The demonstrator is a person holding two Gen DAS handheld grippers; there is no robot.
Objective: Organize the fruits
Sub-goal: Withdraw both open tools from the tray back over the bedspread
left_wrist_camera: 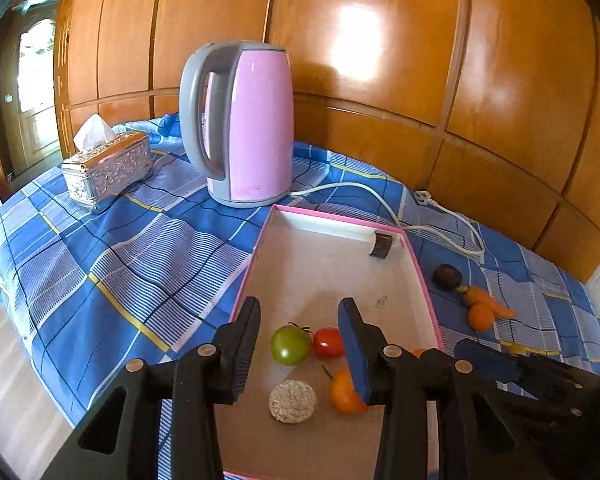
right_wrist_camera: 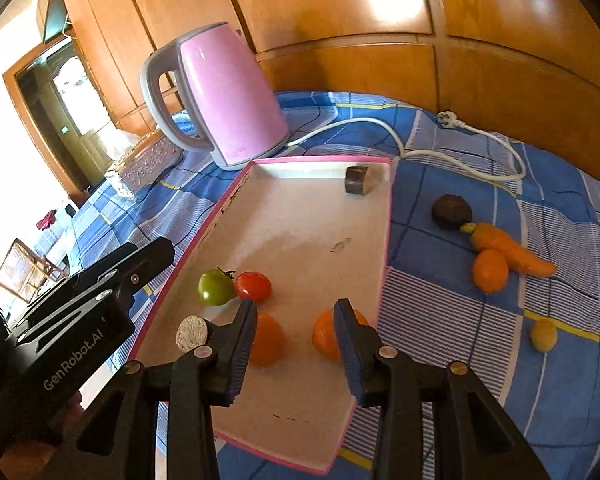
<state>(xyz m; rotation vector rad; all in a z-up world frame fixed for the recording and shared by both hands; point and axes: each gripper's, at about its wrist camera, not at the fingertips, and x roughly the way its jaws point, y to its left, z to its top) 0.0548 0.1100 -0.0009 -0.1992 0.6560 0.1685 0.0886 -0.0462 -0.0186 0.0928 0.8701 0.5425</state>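
Note:
A pink-rimmed tray (left_wrist_camera: 416, 264) lies on the blue checked cloth. A green tomato (left_wrist_camera: 290, 345), a red tomato (left_wrist_camera: 327, 342), an orange fruit (left_wrist_camera: 342, 396) and a beige cut disc (left_wrist_camera: 292, 402) lie in its near end. My left gripper (left_wrist_camera: 300, 304) hovers over them, open, with nothing between its pads. My right gripper (right_wrist_camera: 296, 304) hangs open above the tray's near end (right_wrist_camera: 384, 240), with one orange fruit (right_wrist_camera: 266, 340) behind its left finger and another (right_wrist_camera: 326, 336) behind its right. Outside the tray lie a carrot (right_wrist_camera: 508, 250), a small orange (right_wrist_camera: 490, 270), a dark round fruit (right_wrist_camera: 451, 211) and a small yellow fruit (right_wrist_camera: 543, 334).
A pink kettle (left_wrist_camera: 252, 124) stands behind the tray, and its white cord (left_wrist_camera: 440, 232) trails along the tray's far right side. A silver tissue box (left_wrist_camera: 106, 168) sits at the far left. A dark cylindrical piece (left_wrist_camera: 381, 243) lies in the tray's far corner. Wood panelling backs the table.

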